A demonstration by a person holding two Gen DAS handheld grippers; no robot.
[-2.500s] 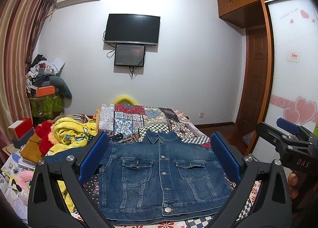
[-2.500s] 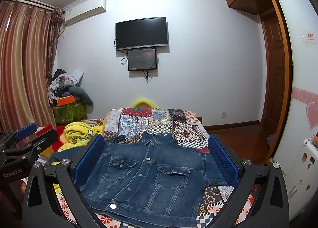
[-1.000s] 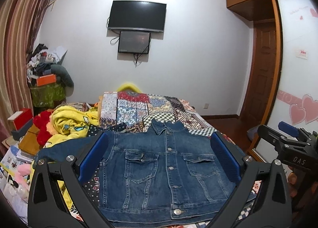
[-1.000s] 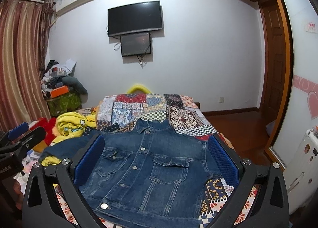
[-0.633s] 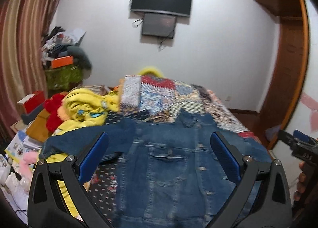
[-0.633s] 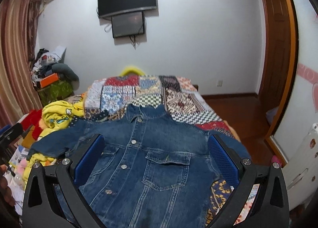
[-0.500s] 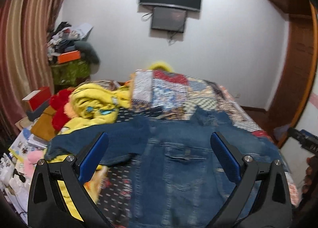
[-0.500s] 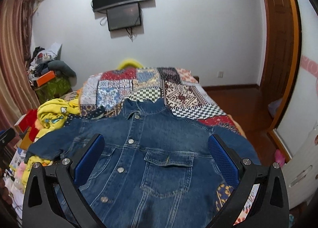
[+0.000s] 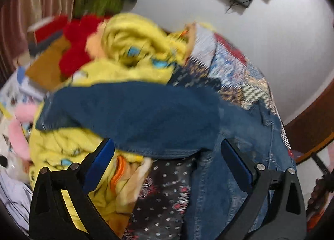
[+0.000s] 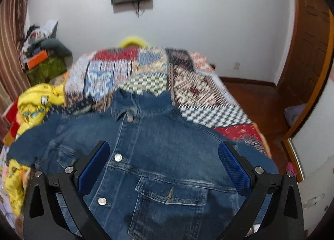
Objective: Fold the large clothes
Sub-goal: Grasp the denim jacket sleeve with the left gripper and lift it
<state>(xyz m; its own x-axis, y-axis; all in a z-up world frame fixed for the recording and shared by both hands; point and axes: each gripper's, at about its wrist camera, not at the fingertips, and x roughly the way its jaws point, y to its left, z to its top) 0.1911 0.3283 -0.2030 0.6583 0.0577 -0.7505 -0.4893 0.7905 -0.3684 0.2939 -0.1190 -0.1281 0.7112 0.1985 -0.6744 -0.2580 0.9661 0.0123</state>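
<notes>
Approach step: both tongs, left [image 9: 167, 156] and right [image 10: 162, 158], gape empty above the dark-blue buttoned denim jacket [image 10: 158, 156]. Next, I judge, left pinches the sleeve [image 9: 125, 114] at ten o'clock.

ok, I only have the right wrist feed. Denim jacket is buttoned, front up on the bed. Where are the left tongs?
Observer: The left tongs are open over the jacket's left sleeve, nothing gripped.
Operator: Is the sleeve flat on the bed?
Observer: No, it lies across a yellow blanket heaped beside the denim jacket.
Operator: Anything else under there?
Observer: A dark dotted cloth shows below the sleeve, between the tongs.
</notes>
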